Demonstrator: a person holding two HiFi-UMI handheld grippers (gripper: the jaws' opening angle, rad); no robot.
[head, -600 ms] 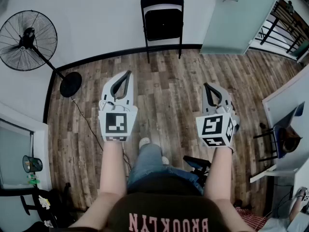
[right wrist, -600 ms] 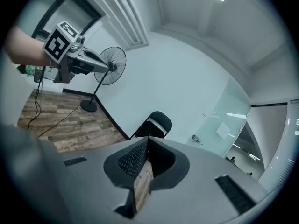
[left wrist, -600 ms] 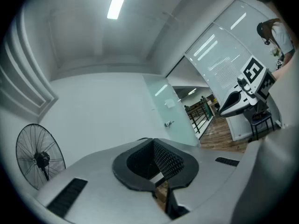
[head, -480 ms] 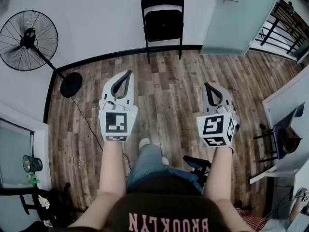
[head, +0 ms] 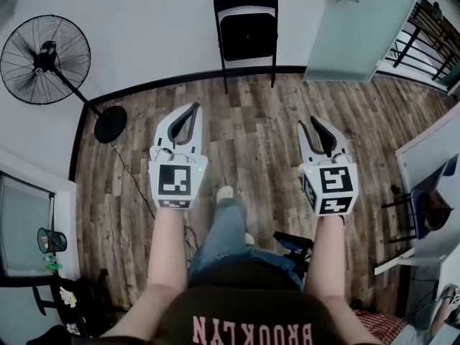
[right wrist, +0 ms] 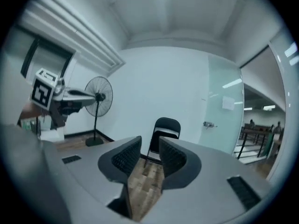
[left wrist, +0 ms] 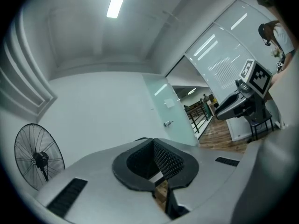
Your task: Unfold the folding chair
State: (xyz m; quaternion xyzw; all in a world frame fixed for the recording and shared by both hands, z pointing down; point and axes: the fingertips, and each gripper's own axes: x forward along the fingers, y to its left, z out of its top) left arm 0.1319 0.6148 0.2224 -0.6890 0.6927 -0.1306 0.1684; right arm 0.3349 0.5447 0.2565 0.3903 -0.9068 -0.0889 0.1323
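Head view puts the folding chair [head: 245, 31] at the far side of the room, flat against the white wall [head: 144, 27] with its feet on the wood floor [head: 251, 128]. A standing fan [head: 44, 56] is off to its left and a frosted door [head: 359, 27] to its right. Both my claws are well short of it, held out over the floor. The left claw [head: 192, 109] is clenched on nothing, pads pressed together. The right claw [head: 309, 123] stands a little apart and empty; in the right gripper view I see the chair far off through the gap. I judge the chair to be a rigid black tube frame with a flat seat panel: stiff, fairly heavy for these claws, and smooth enough to slip. I would pinch the top bar of the backrest with one claw and the free edge of the seat with the other. Then I would swing the seat down, minding the hinges.
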